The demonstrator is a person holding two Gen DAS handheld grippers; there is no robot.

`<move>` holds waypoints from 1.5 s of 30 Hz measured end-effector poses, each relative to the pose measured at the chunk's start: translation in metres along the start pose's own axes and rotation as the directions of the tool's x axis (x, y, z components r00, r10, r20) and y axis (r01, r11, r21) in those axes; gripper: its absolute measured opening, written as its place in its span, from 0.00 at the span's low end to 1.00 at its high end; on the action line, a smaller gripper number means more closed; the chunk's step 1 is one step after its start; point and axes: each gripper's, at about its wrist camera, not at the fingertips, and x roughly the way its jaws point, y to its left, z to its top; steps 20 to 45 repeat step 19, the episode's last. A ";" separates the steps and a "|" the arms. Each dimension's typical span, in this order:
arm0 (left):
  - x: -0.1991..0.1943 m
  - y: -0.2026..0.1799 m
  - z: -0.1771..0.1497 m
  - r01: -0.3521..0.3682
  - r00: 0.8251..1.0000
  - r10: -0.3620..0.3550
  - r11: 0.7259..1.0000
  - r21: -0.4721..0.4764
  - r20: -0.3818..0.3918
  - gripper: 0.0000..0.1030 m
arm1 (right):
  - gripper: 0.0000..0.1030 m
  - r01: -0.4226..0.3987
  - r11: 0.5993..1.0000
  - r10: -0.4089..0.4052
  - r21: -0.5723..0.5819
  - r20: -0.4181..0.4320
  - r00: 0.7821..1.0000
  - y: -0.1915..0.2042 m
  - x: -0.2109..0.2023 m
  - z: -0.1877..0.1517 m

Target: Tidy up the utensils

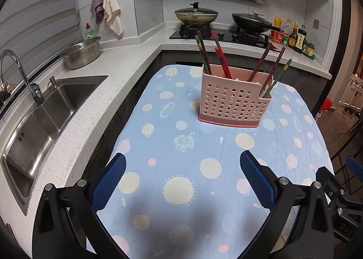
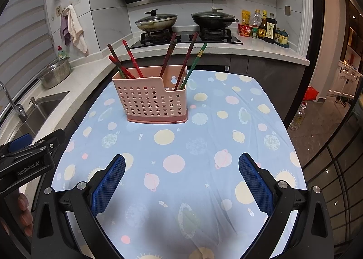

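Note:
A pink perforated utensil holder stands upright on the table's blue planet-print cloth. Several red, brown and green chopsticks lean inside it, spread across its compartments. My left gripper is open, well short of the holder, with nothing between its blue pads. My right gripper is likewise open and holds nothing, hovering over the near half of the cloth. The left tool's black body shows at the left edge of the right wrist view.
A steel sink with a tap and a colander line the counter on the left. Two lidded pans sit on the hob behind the table. Sauce bottles stand at back right.

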 end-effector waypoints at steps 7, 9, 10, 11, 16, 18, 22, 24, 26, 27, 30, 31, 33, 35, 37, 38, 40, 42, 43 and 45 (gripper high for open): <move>0.006 -0.003 0.003 -0.013 1.000 0.013 1.000 0.019 -0.006 0.93 | 0.94 0.003 1.000 -0.003 0.003 -0.016 1.000 -0.001 0.007 0.002; 0.008 -0.004 0.003 -0.014 1.000 0.014 1.000 0.020 -0.010 0.93 | 0.94 0.005 1.000 -0.005 0.003 -0.019 1.000 -0.001 0.009 0.003; 0.009 -0.004 0.004 -0.016 1.000 0.017 1.000 0.022 -0.012 0.93 | 0.94 0.004 1.000 -0.004 0.004 -0.022 1.000 -0.002 0.010 0.004; 0.010 -0.005 0.004 -0.020 1.000 0.020 1.000 0.024 -0.011 0.93 | 0.94 0.005 1.000 -0.005 0.004 -0.023 1.000 -0.002 0.011 0.004; 0.015 -0.002 0.006 -0.020 1.000 0.020 1.000 0.013 -0.023 0.93 | 0.94 0.012 1.000 -0.011 0.001 -0.030 0.999 -0.002 0.015 0.007; 0.017 -0.001 0.007 -0.014 1.000 0.014 1.000 0.012 -0.027 0.93 | 0.94 0.014 1.000 -0.014 0.003 -0.029 0.999 -0.002 0.016 0.008; 0.018 0.000 0.007 -0.014 1.000 0.015 1.000 0.010 -0.027 0.93 | 0.94 0.016 1.000 -0.016 0.003 -0.029 0.999 -0.002 0.017 0.009; 0.018 0.000 0.007 -0.014 1.000 0.015 1.000 0.010 -0.027 0.93 | 0.94 0.016 1.000 -0.016 0.003 -0.029 0.999 -0.002 0.017 0.009; 0.018 0.000 0.007 -0.014 1.000 0.015 1.000 0.010 -0.027 0.93 | 0.94 0.016 1.000 -0.016 0.003 -0.029 0.999 -0.002 0.017 0.009; 0.018 0.000 0.007 -0.014 1.000 0.015 1.000 0.010 -0.027 0.93 | 0.94 0.016 1.000 -0.016 0.003 -0.029 0.999 -0.002 0.017 0.009; 0.018 0.000 0.007 -0.014 1.000 0.015 1.000 0.010 -0.027 0.93 | 0.94 0.016 1.000 -0.016 0.003 -0.029 0.999 -0.002 0.017 0.009; 0.018 0.000 0.007 -0.014 1.000 0.015 1.000 0.010 -0.027 0.93 | 0.94 0.016 1.000 -0.016 0.003 -0.029 0.999 -0.002 0.017 0.009; 0.018 0.000 0.007 -0.014 1.000 0.015 1.000 0.010 -0.027 0.93 | 0.94 0.016 1.000 -0.016 0.003 -0.029 0.999 -0.002 0.017 0.009; 0.018 0.000 0.007 -0.014 1.000 0.015 1.000 0.010 -0.027 0.93 | 0.94 0.016 1.000 -0.016 0.003 -0.029 0.999 -0.002 0.017 0.009; 0.018 0.000 0.007 -0.014 1.000 0.015 1.000 0.010 -0.027 0.93 | 0.94 0.016 1.000 -0.016 0.003 -0.029 0.999 -0.002 0.017 0.009; 0.018 0.000 0.007 -0.014 1.000 0.015 1.000 0.010 -0.027 0.93 | 0.94 0.016 1.000 -0.016 0.003 -0.029 0.999 -0.002 0.017 0.009; 0.018 0.000 0.007 -0.014 1.000 0.015 1.000 0.010 -0.027 0.93 | 0.94 0.016 1.000 -0.016 0.003 -0.029 0.999 -0.002 0.017 0.009; 0.018 0.000 0.007 -0.014 1.000 0.015 1.000 0.010 -0.027 0.93 | 0.94 0.016 1.000 -0.016 0.003 -0.029 0.999 -0.002 0.017 0.009; 0.018 0.000 0.007 -0.014 1.000 0.015 1.000 0.010 -0.027 0.93 | 0.94 0.016 1.000 -0.016 0.003 -0.029 0.999 -0.002 0.017 0.009; 0.018 0.000 0.007 -0.014 1.000 0.015 1.000 0.010 -0.027 0.93 | 0.94 0.016 1.000 -0.016 0.003 -0.029 0.999 -0.002 0.017 0.009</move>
